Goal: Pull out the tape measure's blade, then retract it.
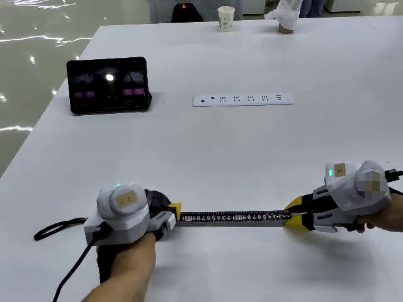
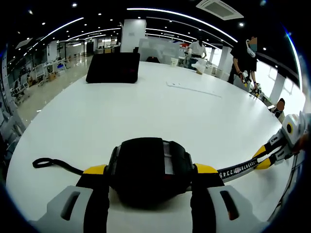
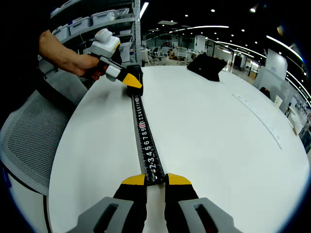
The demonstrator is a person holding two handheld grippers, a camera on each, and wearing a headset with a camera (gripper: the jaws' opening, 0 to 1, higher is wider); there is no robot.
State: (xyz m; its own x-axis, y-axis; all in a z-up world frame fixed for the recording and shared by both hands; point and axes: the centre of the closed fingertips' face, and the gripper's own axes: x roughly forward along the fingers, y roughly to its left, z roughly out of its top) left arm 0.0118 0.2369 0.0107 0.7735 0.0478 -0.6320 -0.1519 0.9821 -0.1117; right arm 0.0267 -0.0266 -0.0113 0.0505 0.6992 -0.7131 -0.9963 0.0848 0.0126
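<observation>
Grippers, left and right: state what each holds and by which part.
Left gripper clamps the black tape measure case by its sides; right gripper pinches the free end of its black numbered blade.

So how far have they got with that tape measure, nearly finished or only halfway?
Roughly halfway, it seems. Done: the blade is pulled out across the white table. In hand: the left tool clamps the black case, the right tool pinches the blade's end. Left: letting the blade retract into the case.
</observation>
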